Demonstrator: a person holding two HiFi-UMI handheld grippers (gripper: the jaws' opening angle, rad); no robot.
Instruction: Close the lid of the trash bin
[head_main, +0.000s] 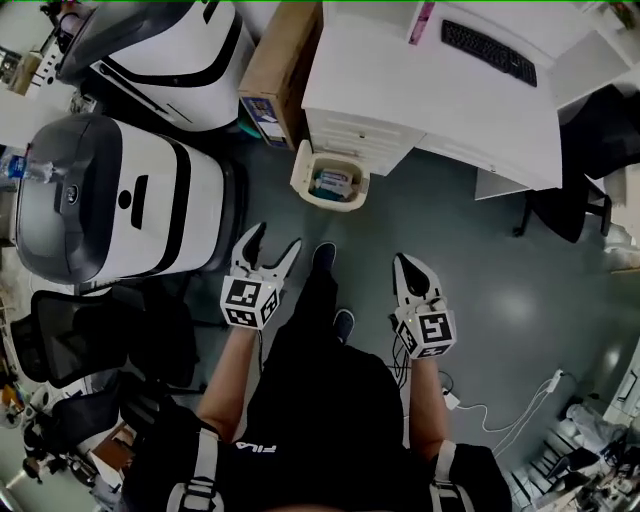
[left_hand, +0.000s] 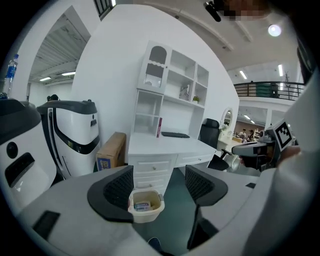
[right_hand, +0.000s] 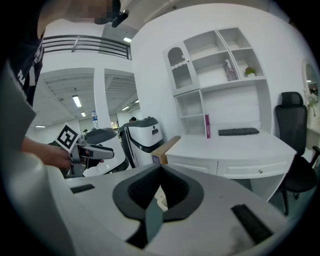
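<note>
Left gripper (head_main: 277, 238) at 7 o'clock from bin, jaws wide apart, only air between. Right gripper (head_main: 405, 262) at 5 o'clock from bin, jaws pressed together, holding nothing. Shoe (head_main: 323, 256) between grippers. Bin (head_main: 303, 172) on grey floor (head_main: 450, 250), well apart from both grippers, top open, small packs inside. Bin just beside white desk (head_main: 400, 80), at desk's 7 o'clock corner. Brown box (head_main: 285, 60) at 11 o'clock from bin. Keyboard (head_main: 488, 50) on desk, far back.

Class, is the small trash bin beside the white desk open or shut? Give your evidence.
Open: the trash bin shows its inside from above, with a small packet lying in it uncovered.
</note>
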